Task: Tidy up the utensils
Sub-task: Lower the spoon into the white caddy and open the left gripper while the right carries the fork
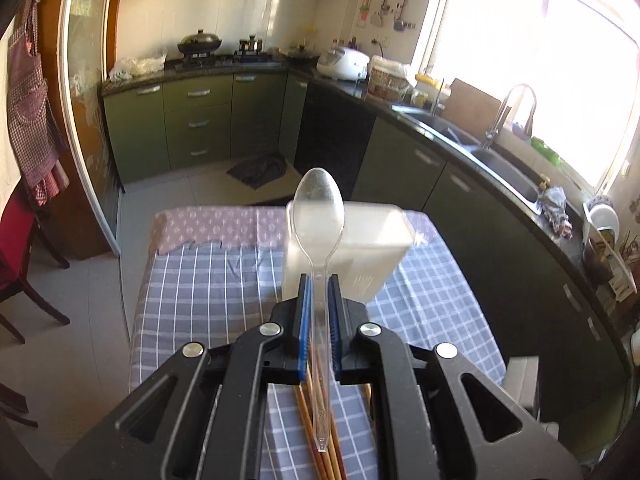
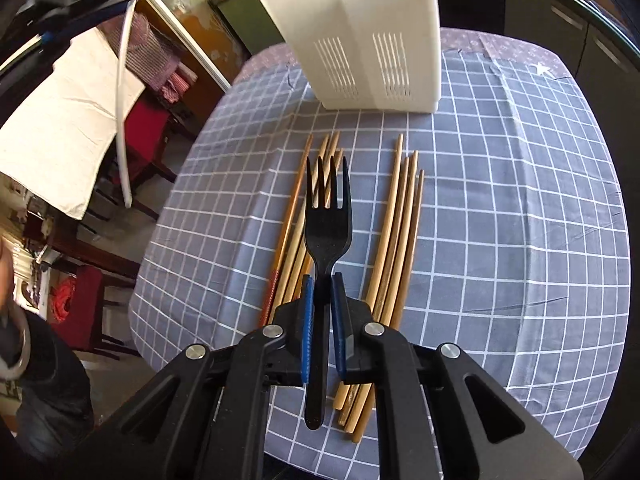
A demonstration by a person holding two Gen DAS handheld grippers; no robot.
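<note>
Together we grip two utensils, one in each handheld gripper. Our left gripper (image 1: 319, 280) has its blue-padded jaws pinched nearly together on the stem of a clear plastic spoon (image 1: 319, 216); the bowl of the spoon points up and away from us, and the end of its handle sticks out behind the jaws toward the camera. Our right gripper (image 2: 321, 280) is pinched just as narrowly on the handle of a black plastic fork (image 2: 327, 224), tines pointing to the far side, the handle end trailing back between the gripper's arms.

Below the fork, bare wooden chopsticks (image 2: 394, 232) lie on the table in two loose bunches, one to the left of the fork and one to the right, all pointing roughly toward the far edge. Beyond their tips stands a white utensil holder (image 2: 372, 36) with slotted vents in its near wall. In the left view the same holder sits straight ahead, just past the spoon's bowl.

Everything rests on a table covered with a grey-blue checked cloth (image 2: 520, 216), with a strip of pink patterned cloth (image 1: 208, 224) along its far edge. Around it is a kitchen with green cabinets (image 1: 192, 120), a dark counter, a sink (image 1: 504, 168) under a bright window on the right, and a wok (image 1: 199, 43) on the far stove. Dark chairs with red seats stand to the left.
</note>
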